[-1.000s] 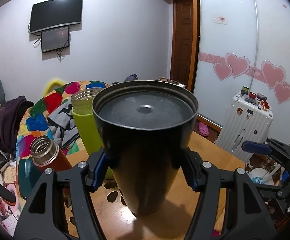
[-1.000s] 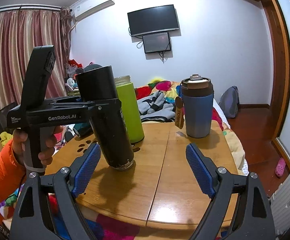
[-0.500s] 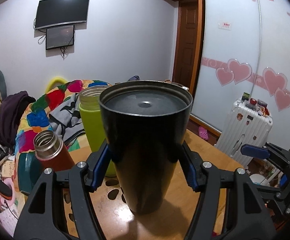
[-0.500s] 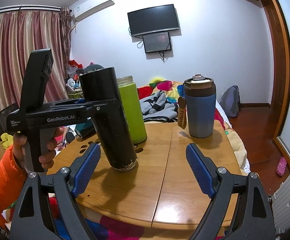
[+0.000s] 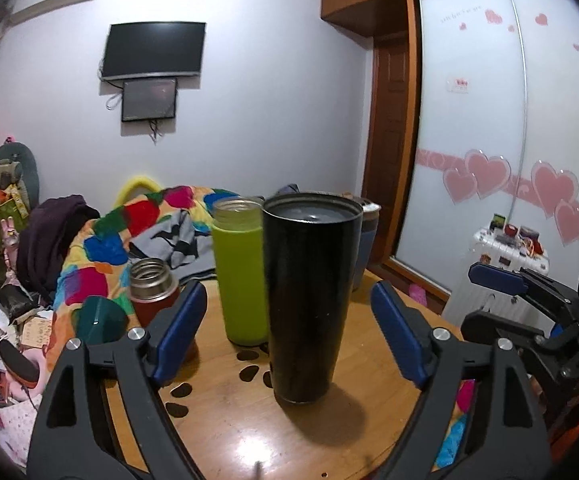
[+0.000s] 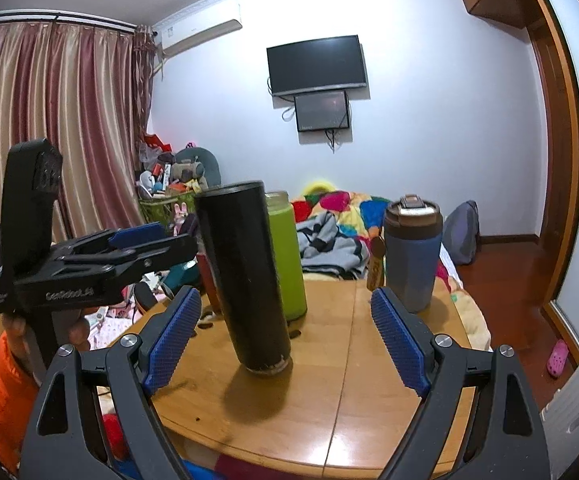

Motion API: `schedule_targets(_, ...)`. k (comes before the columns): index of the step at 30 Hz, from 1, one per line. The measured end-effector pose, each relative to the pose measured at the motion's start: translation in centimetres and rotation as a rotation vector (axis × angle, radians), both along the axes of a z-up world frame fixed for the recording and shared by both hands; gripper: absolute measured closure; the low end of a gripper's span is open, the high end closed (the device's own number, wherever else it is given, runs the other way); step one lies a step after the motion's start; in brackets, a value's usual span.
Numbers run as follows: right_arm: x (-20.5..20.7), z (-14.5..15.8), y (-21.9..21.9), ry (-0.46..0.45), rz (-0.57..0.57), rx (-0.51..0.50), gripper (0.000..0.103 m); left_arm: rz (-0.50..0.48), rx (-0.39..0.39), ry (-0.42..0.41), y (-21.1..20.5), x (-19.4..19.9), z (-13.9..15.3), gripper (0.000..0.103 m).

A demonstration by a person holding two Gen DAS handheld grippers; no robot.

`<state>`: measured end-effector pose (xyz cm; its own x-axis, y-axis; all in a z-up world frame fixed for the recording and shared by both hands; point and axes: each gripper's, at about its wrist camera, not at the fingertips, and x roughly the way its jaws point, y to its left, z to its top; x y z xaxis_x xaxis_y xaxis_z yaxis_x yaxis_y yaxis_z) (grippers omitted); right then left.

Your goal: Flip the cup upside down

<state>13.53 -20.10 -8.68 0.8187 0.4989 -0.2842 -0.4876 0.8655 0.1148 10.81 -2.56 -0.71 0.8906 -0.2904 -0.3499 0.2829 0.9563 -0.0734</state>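
The tall black cup (image 5: 311, 292) stands upside down on the round wooden table (image 5: 229, 424), its flat base facing up. It also shows in the right wrist view (image 6: 247, 276). My left gripper (image 5: 289, 334) is open, its blue pads on either side of the cup and clear of it. In the right wrist view the left gripper (image 6: 145, 240) sits just left of the cup. My right gripper (image 6: 285, 340) is open and empty, a short way in front of the cup. It also shows at the right edge of the left wrist view (image 5: 529, 304).
A green bottle (image 5: 239, 272) stands just behind the cup. A red open flask (image 5: 153, 292) is at the left and a blue lidded tumbler (image 6: 413, 252) at the back right. A bed with a colourful quilt (image 5: 129, 232) lies beyond the table.
My left gripper has let go of the black cup, opened wide and pulled back. The cup now stands free on the table. The right gripper has stayed open.
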Motion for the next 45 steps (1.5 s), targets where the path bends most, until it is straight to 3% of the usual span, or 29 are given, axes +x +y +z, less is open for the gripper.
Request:
schedule_targets(3,-0.4,0.7,0.3,-0.026,-0.001,0.009,0.018,0.017,-0.031,-0.011,0.7,-0.9,0.2,0.018)
schedule_targets(6,-0.9,1.3,0.7,-0.047,0.000,0.013,0.018,0.033,-0.066,-0.016,1.4,-1.8,0.3,0.010)
schedule_targets(12,-1.8,1.9,1.3,-0.087,-0.004,0.013,0.016,0.110,-0.053,-0.057,1.8,-3.4,0.4,0.002)
schedule_targets(13,-1.9,1.9,1.4,-0.090,-0.007,0.012,0.014,0.118,-0.050,-0.062,1.8,-3.6,0.4,0.001)
schedule_targets(15,-2.0,1.9,1.5,-0.098,-0.014,0.015,0.000,0.131,-0.040,-0.070,1.9,-4.1,0.4,0.001)
schedule_targets(45,-2.4,2.0,1.9,-0.118,-0.019,0.023,0.000,0.172,-0.031,-0.075,1.9,-4.9,-0.1,0.000)
